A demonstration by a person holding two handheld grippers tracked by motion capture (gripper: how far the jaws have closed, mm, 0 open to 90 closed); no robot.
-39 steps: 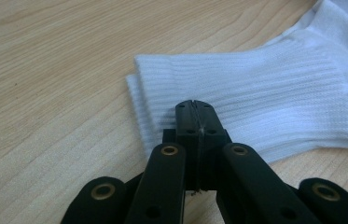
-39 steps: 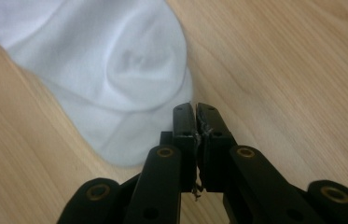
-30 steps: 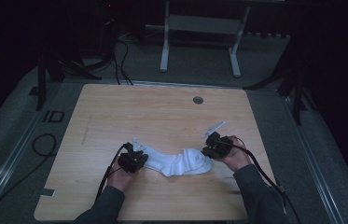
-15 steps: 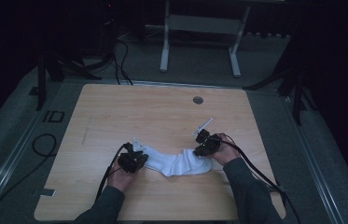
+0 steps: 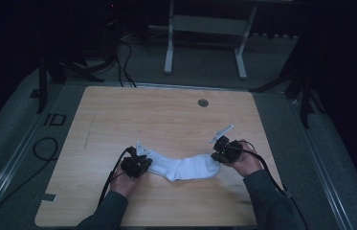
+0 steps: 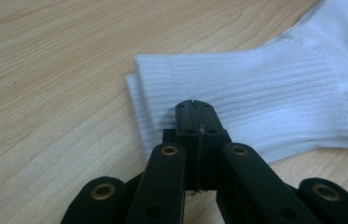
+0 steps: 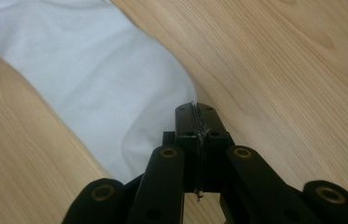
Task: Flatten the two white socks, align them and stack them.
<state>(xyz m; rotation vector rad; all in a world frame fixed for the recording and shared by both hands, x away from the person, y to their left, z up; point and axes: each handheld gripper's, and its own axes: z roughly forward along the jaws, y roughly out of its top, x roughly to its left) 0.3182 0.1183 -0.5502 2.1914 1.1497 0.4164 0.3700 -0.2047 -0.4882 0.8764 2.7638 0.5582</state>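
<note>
A white sock [image 5: 185, 167] lies stretched across the near part of the wooden table [image 5: 166, 115]. My left gripper [image 5: 145, 160] is shut on its ribbed cuff [image 6: 265, 102], the jaws pressed together at the cuff's edge [image 6: 194, 109]. My right gripper [image 5: 217, 155] sits at the sock's other end. Its jaws have just been closing and now pinch the smooth toe fabric [image 7: 92, 79], with white fibres caught between the tips [image 7: 195, 112]. A hand holds each gripper.
A round cable hole [image 5: 203, 102] sits in the far part of the tabletop. Bare wood lies ahead of both grippers. Behind the table stands a metal frame [image 5: 169, 43], and cables [image 5: 47, 148] trail over the floor at the left.
The right gripper went left onto the sock's toe end, then drew back right with it, pulling the sock out longer and flatter. The left gripper stayed put on the cuff.
</note>
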